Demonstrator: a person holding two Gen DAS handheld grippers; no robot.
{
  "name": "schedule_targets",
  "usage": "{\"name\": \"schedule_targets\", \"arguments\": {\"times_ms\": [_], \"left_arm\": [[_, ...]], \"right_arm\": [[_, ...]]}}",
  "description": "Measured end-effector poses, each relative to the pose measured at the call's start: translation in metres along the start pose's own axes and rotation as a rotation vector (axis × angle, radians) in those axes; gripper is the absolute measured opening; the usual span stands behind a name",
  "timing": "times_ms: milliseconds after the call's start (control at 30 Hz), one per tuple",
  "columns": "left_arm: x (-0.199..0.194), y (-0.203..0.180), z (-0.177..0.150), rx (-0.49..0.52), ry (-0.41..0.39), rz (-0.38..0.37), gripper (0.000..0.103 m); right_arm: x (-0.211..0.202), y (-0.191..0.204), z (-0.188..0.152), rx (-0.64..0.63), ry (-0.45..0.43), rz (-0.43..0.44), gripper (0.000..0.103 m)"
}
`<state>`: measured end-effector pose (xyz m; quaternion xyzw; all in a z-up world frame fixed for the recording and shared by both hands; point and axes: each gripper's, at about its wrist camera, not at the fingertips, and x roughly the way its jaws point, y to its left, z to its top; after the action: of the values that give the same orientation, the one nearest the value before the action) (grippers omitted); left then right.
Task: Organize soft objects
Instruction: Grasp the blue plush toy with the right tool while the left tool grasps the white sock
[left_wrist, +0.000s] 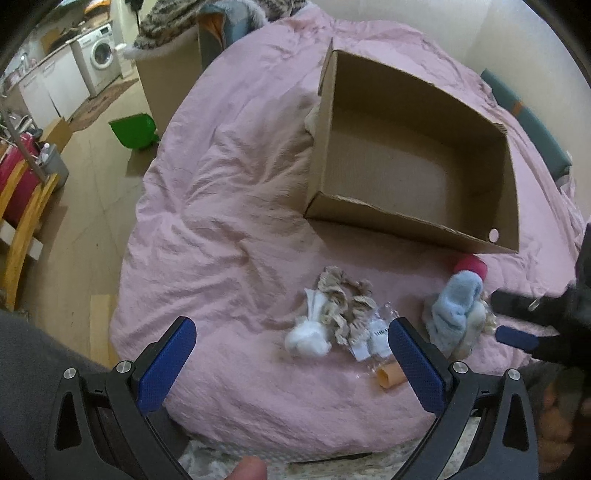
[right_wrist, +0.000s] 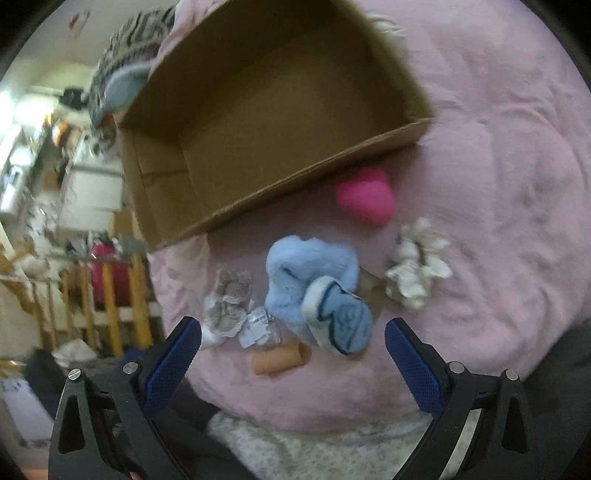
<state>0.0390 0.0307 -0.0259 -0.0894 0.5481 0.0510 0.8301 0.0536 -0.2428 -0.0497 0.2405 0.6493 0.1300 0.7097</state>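
- on the pink bedspread (left_wrist: 229, 229): empty cardboard box (left_wrist: 406, 158), open side up.
- just in front of the box: pink plush (right_wrist: 365, 199), touching its near wall.
- nearer the cameras: blue fluffy slipper (right_wrist: 314, 284), beige frilly cloth (left_wrist: 343, 302), white sock bundle (left_wrist: 308, 336), small tan tube (right_wrist: 280, 360), cream frilly piece (right_wrist: 417, 269) off to the right.
- left gripper (left_wrist: 291, 343): spread wide, empty, above the cloth pile.
- right gripper (right_wrist: 293, 341): spread wide, empty, hovering by the slipper.
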Motion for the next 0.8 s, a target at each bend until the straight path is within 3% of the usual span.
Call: {"name": "schedule_targets", "arguments": {"times_ms": [200, 300, 400, 500, 567, 633, 800], "left_arm": [[0.019, 0.014, 0.028, -0.029, 0.091, -0.006, 0.103], [0.035, 0.014, 0.033, -0.025, 0.148, -0.015, 0.086], [0.058, 0.011, 0.029, -0.018, 0.244, -0.051, 0.078], [0.074, 0.007, 0.016, -0.012, 0.315, -0.073, 0.058], [0.078, 0.006, 0.009, -0.012, 0.331, -0.074, 0.052], [0.077, 0.005, 0.004, -0.01, 0.318, -0.073, 0.047], [0.081, 0.009, -0.006, -0.037, 0.343, -0.118, 0.038]], "right_arm": [[0.038, 0.011, 0.009, -0.061, 0.04, -0.111, 0.094], [0.054, 0.012, 0.008, -0.091, 0.058, -0.149, 0.089], [0.063, 0.01, 0.008, -0.116, 0.065, -0.172, 0.08], [0.072, 0.009, 0.007, -0.125, 0.055, -0.174, 0.063], [0.07, 0.008, 0.008, -0.132, 0.04, -0.176, 0.051], [0.07, 0.004, 0.012, -0.123, 0.021, -0.154, 0.044], [0.057, 0.005, 0.017, -0.114, -0.042, -0.072, 0.039]]}}
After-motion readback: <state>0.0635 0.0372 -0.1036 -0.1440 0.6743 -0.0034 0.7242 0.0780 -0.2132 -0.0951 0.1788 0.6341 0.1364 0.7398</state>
